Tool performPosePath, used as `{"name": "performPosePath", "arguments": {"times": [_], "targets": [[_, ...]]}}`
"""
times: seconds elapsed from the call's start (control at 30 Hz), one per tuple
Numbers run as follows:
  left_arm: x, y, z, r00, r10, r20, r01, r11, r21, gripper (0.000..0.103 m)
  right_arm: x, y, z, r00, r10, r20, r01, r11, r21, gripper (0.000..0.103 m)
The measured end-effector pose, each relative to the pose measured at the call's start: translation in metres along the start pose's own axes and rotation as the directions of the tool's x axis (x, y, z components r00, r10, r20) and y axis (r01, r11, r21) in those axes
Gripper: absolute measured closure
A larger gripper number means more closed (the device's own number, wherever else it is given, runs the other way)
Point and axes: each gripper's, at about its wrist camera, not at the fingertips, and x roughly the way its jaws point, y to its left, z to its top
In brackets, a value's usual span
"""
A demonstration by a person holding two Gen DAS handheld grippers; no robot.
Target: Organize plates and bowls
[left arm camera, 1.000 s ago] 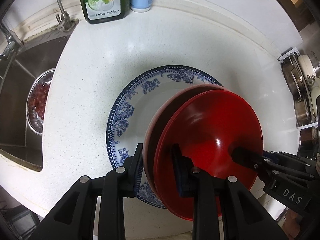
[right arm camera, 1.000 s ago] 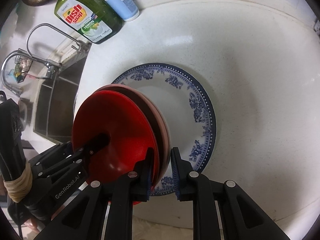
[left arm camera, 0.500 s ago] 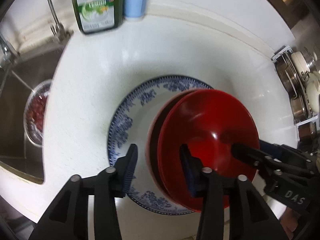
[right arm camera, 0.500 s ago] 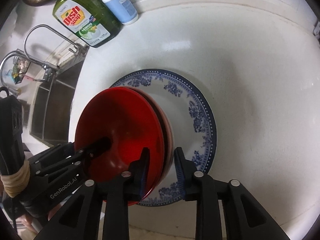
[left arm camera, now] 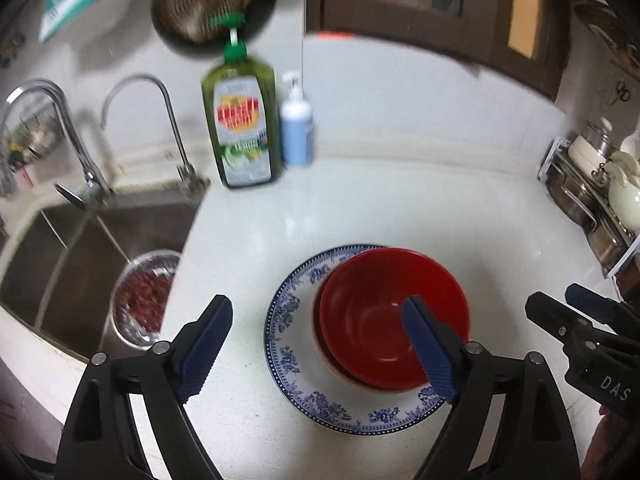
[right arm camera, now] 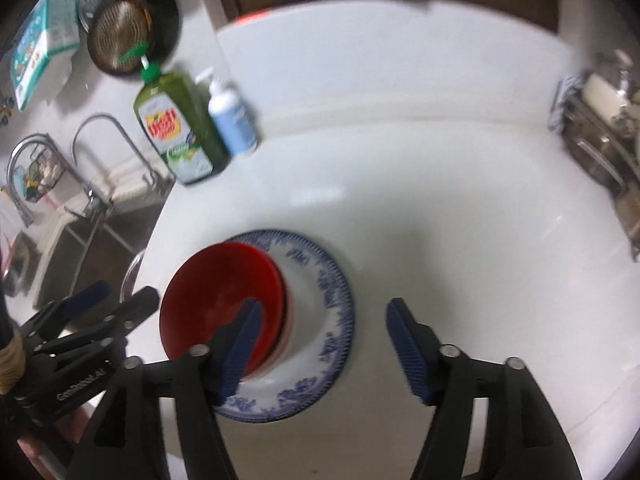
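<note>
Both grippers had let go of the red bowl and backed off and up. It sat nested in a pinkish bowl on the blue-patterned plate, on the white counter beside the sink. Left gripper and right gripper were spread wide, holding nothing. Stack looked done.

A white countertop carries a blue-patterned plate near its front edge; a green dish-soap bottle and a smaller blue pump bottle stand side by side at the back, beside the sink.
</note>
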Motion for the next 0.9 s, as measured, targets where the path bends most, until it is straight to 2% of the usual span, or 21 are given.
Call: {"name": "performPosePath", "arguments": {"times": [0.17,0.2,0.37,0.43,0.53,0.9], "targets": [[-0.04,-0.016,-0.029,0.992,0.055,0.113,-0.061,0.997,0.049,0.009,-0.033,-0.008,-0.028,0.993,0.001,0.118,0.003,0.999,-0.034,0.027],[-0.048,-0.017,-0.035,0.988,0.07,0.141,-0.077,0.996,0.048,0.007,-0.039,-0.01,-0.035,0.991,-0.002,0.137,0.007,0.999,-0.039,0.024],[-0.094,-0.025,-0.069,0.96,0.108,0.258,-0.119,0.992,0.027,0.001,-0.071,-0.018,-0.069,0.977,-0.024,0.212,0.035,0.998,-0.047,0.022],[-0.111,-0.027,-0.081,0.949,0.125,0.29,-0.138,0.99,0.026,0.0,-0.089,-0.021,-0.084,0.968,-0.033,0.249,0.046,0.998,-0.05,0.018],[-0.134,-0.03,-0.096,0.94,0.14,0.312,-0.155,0.988,0.024,0.0,-0.111,-0.023,-0.105,0.956,-0.038,0.291,0.059,0.996,-0.063,0.015],[-0.198,-0.033,-0.139,0.934,0.13,0.334,-0.146,0.989,0.023,0.0,-0.179,-0.03,-0.165,0.94,-0.035,0.34,0.054,0.997,-0.048,0.015]]}}
